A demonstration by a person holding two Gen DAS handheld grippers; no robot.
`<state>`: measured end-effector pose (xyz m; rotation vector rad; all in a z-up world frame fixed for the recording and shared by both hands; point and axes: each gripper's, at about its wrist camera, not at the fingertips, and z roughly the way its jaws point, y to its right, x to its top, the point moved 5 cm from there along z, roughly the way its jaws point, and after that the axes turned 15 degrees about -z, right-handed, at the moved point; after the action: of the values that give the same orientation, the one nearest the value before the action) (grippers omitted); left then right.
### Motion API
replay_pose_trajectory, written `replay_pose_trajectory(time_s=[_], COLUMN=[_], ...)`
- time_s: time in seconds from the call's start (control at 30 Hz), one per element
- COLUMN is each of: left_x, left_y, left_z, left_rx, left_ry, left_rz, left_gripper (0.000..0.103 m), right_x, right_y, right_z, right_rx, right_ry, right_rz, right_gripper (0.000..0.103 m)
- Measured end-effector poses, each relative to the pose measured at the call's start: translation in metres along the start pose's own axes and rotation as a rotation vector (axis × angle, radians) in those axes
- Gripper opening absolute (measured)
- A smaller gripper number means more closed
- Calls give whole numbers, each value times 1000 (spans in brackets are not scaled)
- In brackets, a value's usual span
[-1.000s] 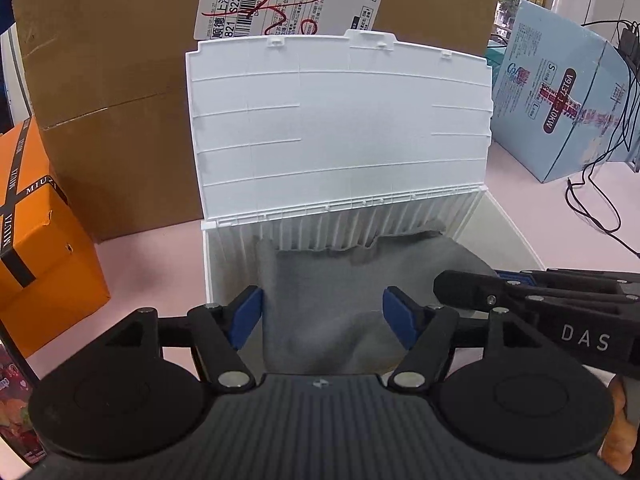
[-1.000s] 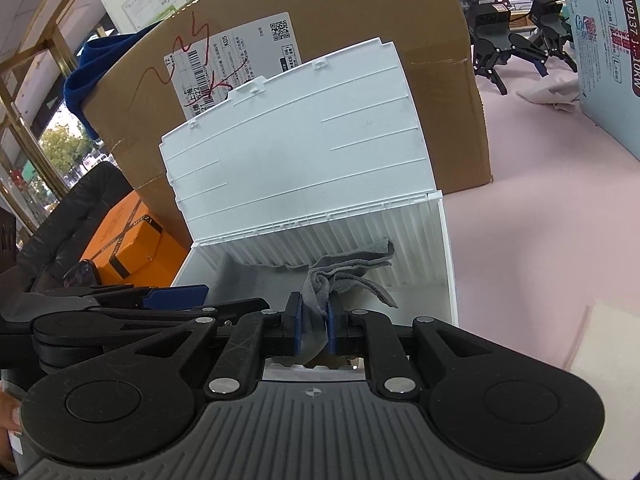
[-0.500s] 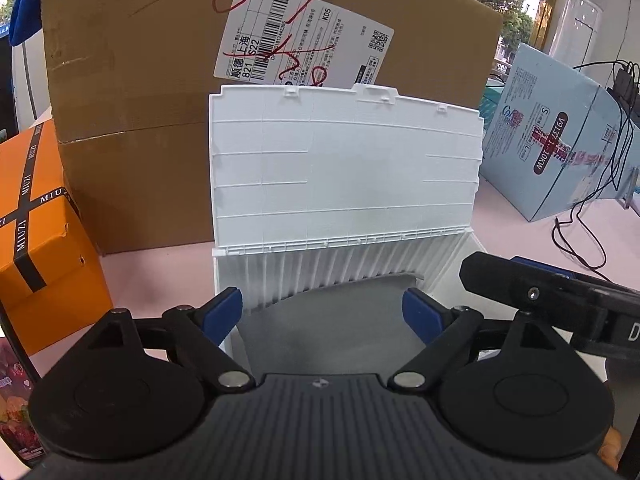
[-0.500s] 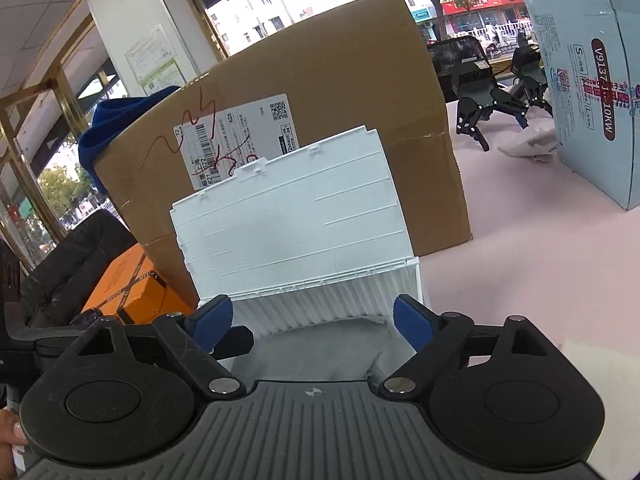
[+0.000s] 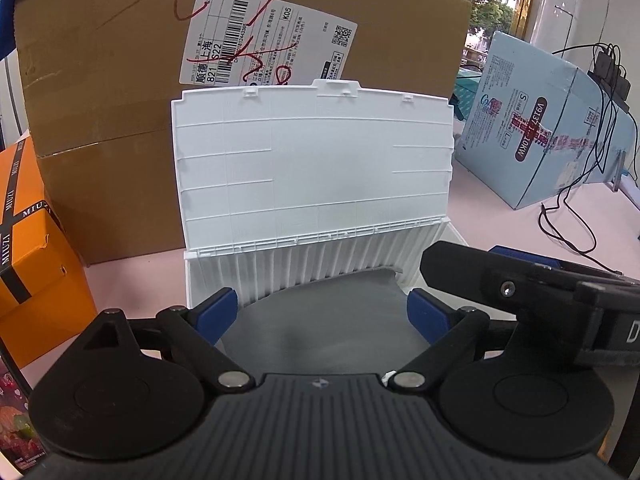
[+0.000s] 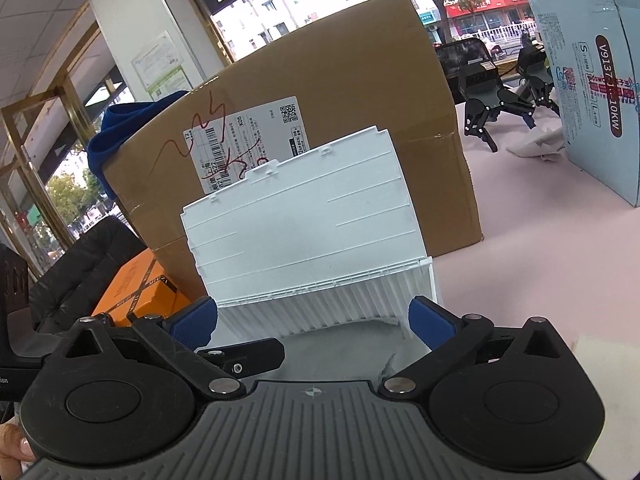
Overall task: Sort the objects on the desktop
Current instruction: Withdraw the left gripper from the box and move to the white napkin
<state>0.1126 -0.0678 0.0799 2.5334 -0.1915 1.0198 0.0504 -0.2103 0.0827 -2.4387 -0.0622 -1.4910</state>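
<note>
both of your grippers are spread wide and carry nothing. the left gripper [image 5: 322, 314] sits at lower centre of the left wrist view, blue pads either side of the grey cloth [image 5: 320, 320]; the right gripper [image 6: 314, 322] shows the same wide stance at lower centre of its own view, and its black body crosses the lower right of the left view.

the grey cloth lies inside the white ribbed plastic storage box [image 5: 316, 268], against the ribbed back wall at mid-frame. judged from that, this item is sorted and the box is not yet closed.

risks from here:
- the white plastic lid [image 5: 312, 160] stands upright and appears to lean on the large brown cardboard box [image 5: 120, 120] behind it. clip its top edge with either gripper and it could drop shut onto your fingers, or shove the light box along the pink worktop [image 6: 540, 240].
- the two grippers are very close over the box opening; draw them out together and they could knock each other.
- a blue pad could snag a fold of cloth and drag it back out.
- black cables [image 5: 576, 200] trail at the right of the left view; a wide swing there could catch them.
</note>
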Motion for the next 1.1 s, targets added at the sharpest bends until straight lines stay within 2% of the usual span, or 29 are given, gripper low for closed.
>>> replay_pose_trajectory(time_s=[0.17, 0.33, 0.4, 0.47, 0.6, 0.67, 0.9, 1.1], left_x=[0, 0, -3, -6, -14, -17, -27, -41], left_y=[2, 14, 20, 27, 40, 42, 36, 41], left_z=[-4, -16, -23, -28, -36, -41, -59, -60], left_rx=[7, -10, -38, -85, -167, -194, -358, -409], left_ry=[49, 205, 273, 319, 354, 404, 567, 602], left_rz=[-2, 20, 28, 36, 59, 40, -78, -81], left_gripper=[92, 94, 103, 103, 103, 103, 103, 103], right_x=[0, 3, 5, 8, 11, 11, 10, 5], right_y=[0, 0, -3, -6, -14, -17, -25, -25], right_z=[-3, -12, -20, -28, -42, -51, -85, -99], right_rx=[5, 5, 2, -3, 6, 23, -44, -93], right_ry=[32, 125, 178, 233, 347, 432, 681, 727], right_rz=[17, 44, 33, 12, -41, -59, -118, -174], right_gripper=[103, 103, 103, 103, 103, 103, 103, 103])
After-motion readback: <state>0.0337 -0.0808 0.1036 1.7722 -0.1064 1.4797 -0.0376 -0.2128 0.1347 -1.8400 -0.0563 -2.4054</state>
